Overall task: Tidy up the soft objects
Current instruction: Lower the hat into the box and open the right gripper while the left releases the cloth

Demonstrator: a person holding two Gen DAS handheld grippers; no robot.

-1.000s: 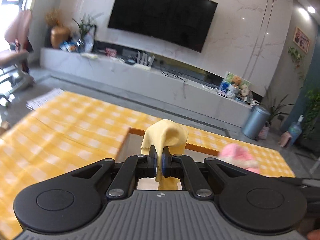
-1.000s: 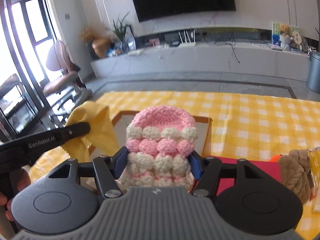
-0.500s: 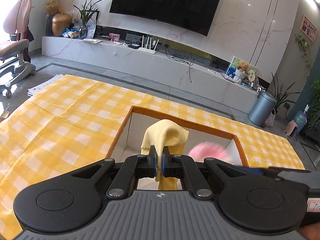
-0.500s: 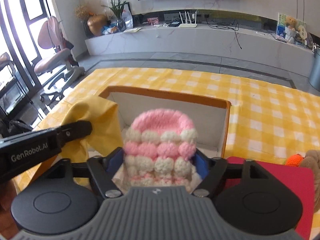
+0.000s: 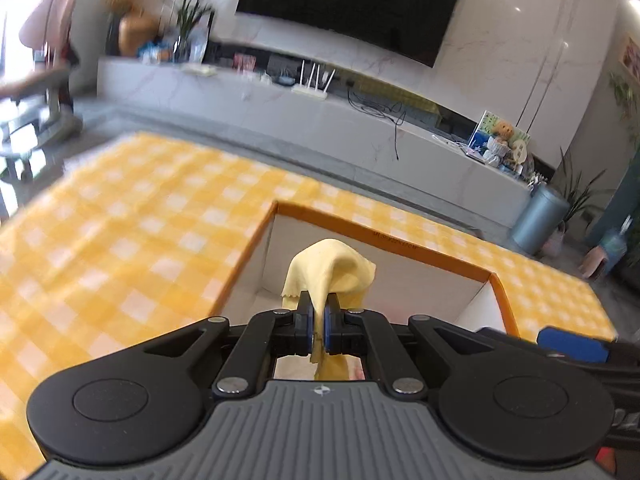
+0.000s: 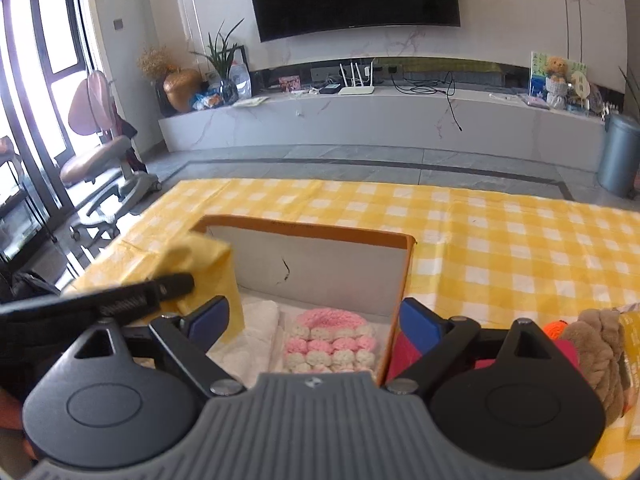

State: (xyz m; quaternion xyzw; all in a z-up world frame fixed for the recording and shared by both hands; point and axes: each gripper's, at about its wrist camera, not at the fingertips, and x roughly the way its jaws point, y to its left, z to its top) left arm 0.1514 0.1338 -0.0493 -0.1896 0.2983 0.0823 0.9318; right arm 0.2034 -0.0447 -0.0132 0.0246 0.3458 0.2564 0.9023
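Yellow cloth (image 5: 328, 268) pinched in left tongs (image 5: 319, 322), draped over orange-rimmed box (image 6: 304, 225). Right tongs (image 6: 314, 320) opening wide, touching nothing; pink-and-white crocheted piece (image 6: 330, 340) lying inside box, bobbled, rounded.

Little can be read. White lettering runs along the black arm of the left tongs (image 6: 176, 286) in the right wrist view — too blurred to spell out. The orange rim of the box (image 5: 394, 236) carries small dark print (illegible).
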